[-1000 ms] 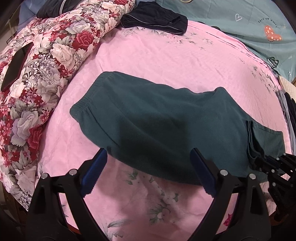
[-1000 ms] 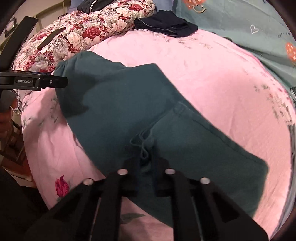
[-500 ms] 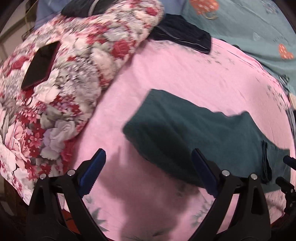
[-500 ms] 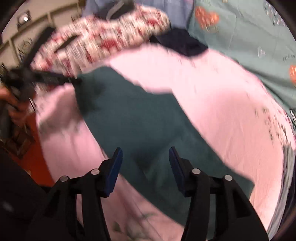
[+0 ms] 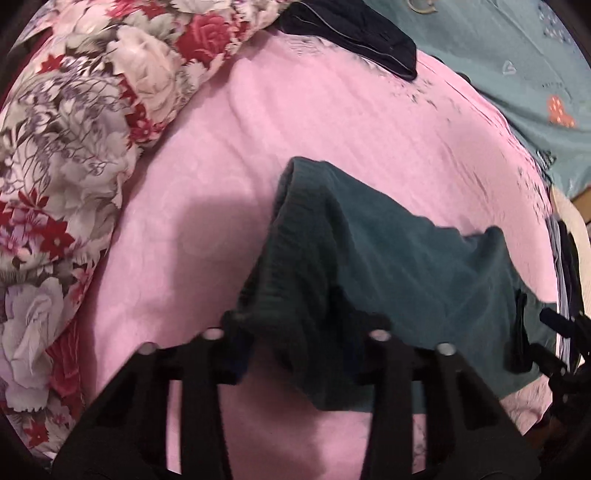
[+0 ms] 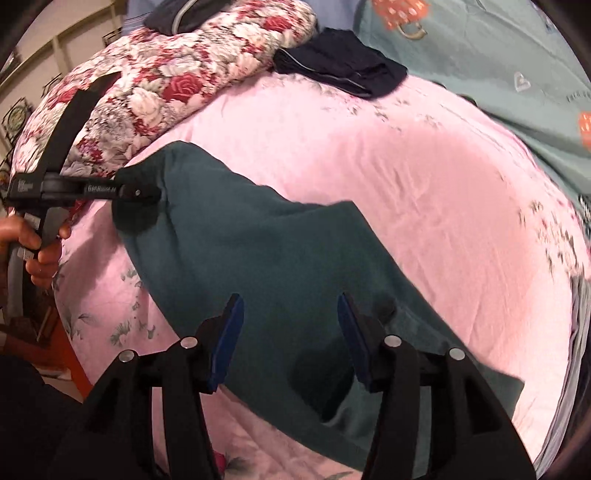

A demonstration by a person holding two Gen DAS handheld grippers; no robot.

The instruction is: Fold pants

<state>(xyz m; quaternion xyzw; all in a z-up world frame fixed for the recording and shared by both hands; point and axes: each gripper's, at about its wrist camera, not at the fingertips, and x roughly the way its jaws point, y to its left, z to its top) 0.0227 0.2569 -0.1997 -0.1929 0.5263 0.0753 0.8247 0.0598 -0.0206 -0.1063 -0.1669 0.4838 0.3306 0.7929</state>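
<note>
Dark green pants (image 5: pixel 399 273) lie on the pink bed sheet (image 5: pixel 332 122). My left gripper (image 5: pixel 299 339) is shut on the pants' waistband edge and lifts it off the sheet; it also shows in the right wrist view (image 6: pixel 138 192) at the pants' left end. My right gripper (image 6: pixel 290 339) is open and empty, its blue pads (image 6: pixel 227 339) hovering over the pants (image 6: pixel 280 266) near their right end. The right gripper shows as a black shape at the right edge of the left wrist view (image 5: pixel 565 339).
A floral quilt (image 5: pixel 81 155) is piled along the left. A folded dark navy garment (image 5: pixel 354 33) lies at the back. A teal blanket (image 5: pixel 517 74) covers the back right. More dark clothes (image 5: pixel 569 266) sit at the right edge of the bed.
My left gripper moved in and shut on the pants' waistband, lifting it. My right gripper let go of the pants and opened, staying above them.
</note>
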